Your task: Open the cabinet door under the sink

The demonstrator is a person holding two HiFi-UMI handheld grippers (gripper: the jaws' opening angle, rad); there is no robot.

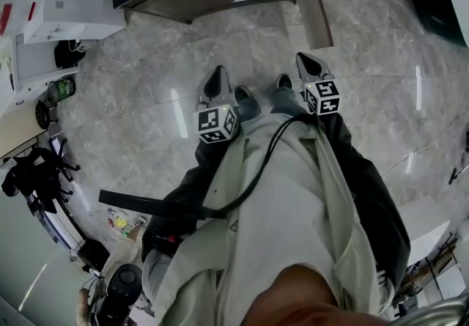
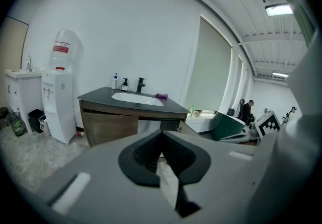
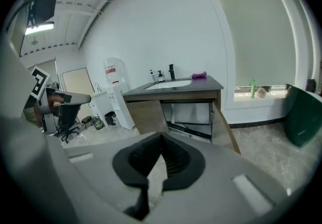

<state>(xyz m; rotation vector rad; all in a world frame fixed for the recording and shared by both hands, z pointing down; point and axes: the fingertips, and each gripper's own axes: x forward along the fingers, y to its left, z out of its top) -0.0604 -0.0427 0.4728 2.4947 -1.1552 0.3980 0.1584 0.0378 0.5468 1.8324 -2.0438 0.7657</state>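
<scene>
Left tool (image 1: 216,80): held low in front of the person's coat, well short of the cabinet. In its own view the left tool (image 2: 161,135) has its jaws pressed together, with nothing between them.
Right tool (image 1: 308,64): level with the left one, a little further towards the cabinet. The right tool (image 3: 161,137) has its dark pads meeting at the tips and is empty.
Cabinet door (image 3: 224,127): the door on the right as one faces the cabinet stands swung out into the room, edge towards the person; from above, the cabinet door (image 1: 315,15) juts out over the floor.
Cabinet inside (image 3: 188,115): open to view, pale back wall and a dark sloping bar low down.
Other wooden front (image 3: 146,116): covers the left half. I cannot tell whether it is fully shut.
Desk (image 2: 171,107): dark top carrying the white sink (image 2: 137,98), a black tap (image 2: 141,84), two small bottles (image 2: 119,83) and a purple thing (image 2: 161,96) at the far edge.
Water dispenser (image 2: 56,112): white, just beside the cabinet on its left, with a bottle upside down on top.
Floor (image 1: 146,97): grey marbled tiles, and the person's shoes (image 1: 245,97) between the two tools.
Green bin (image 3: 302,117): to the right, well apart from the cabinet.
</scene>
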